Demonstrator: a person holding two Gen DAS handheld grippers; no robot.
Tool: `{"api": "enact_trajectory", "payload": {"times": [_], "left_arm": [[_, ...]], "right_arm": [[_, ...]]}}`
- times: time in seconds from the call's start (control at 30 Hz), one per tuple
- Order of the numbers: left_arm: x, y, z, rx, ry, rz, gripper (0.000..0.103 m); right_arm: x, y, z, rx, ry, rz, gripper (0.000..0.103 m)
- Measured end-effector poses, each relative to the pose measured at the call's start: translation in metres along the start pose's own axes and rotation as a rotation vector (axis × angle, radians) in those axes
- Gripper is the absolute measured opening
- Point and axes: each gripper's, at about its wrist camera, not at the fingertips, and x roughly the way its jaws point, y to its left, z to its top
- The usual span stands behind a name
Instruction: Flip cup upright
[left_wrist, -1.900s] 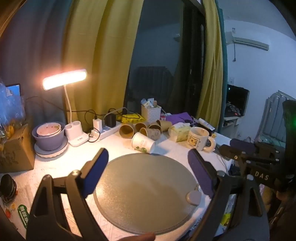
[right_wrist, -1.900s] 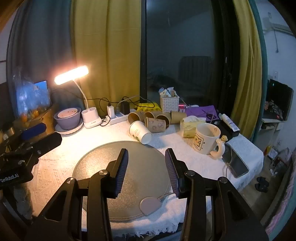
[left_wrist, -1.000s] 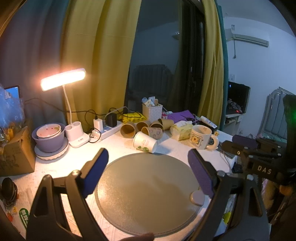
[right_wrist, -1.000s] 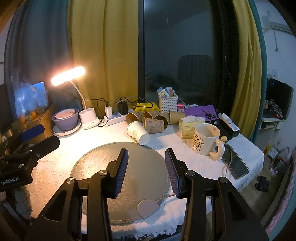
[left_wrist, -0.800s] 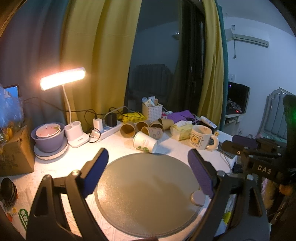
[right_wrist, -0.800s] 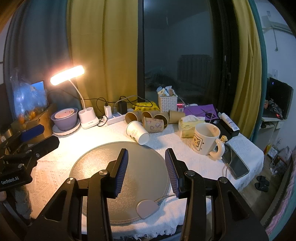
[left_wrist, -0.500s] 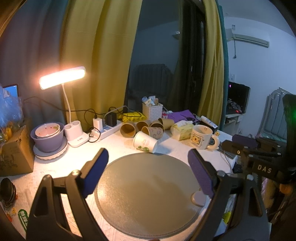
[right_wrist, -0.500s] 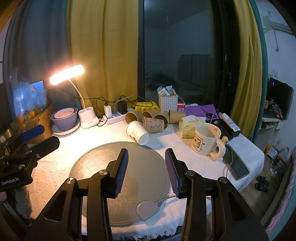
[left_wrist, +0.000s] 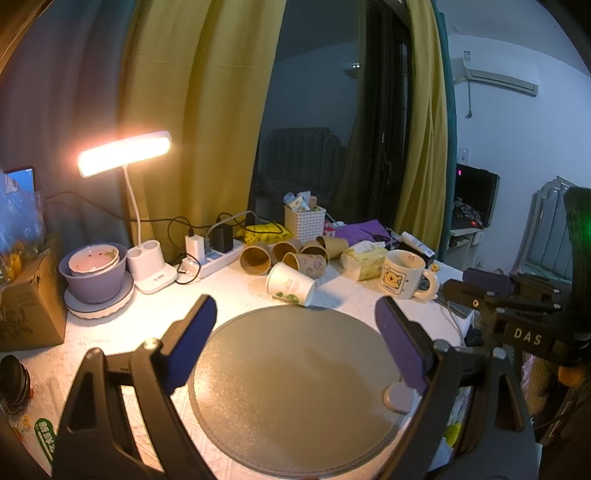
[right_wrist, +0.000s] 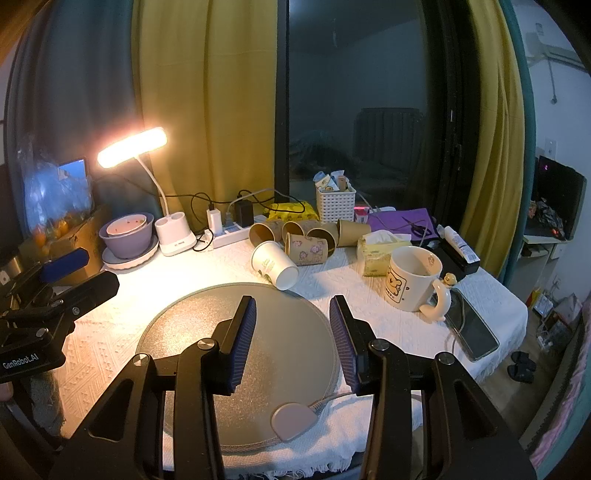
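- We see the round grey mat bare ahead.
- A white paper cup lies at its far edge; brown paper cups crowd just behind.
- The bear mug flanks the right.

Both wrist cameras looked forward over the round mat toward the window. The left view stood nearer; both shared the fallen white cup and mug.
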Motion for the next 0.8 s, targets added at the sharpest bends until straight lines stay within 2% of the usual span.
{"api": "enact_trajectory", "payload": {"times": [0.8], "left_arm": [[0.0015, 0.0016, -0.0002, -0.003, -0.001, -0.001, 0.089]], "right_arm": [[0.0047, 0.0033, 0.0015, -0.010, 0.003, -0.004, 0.044]]}}
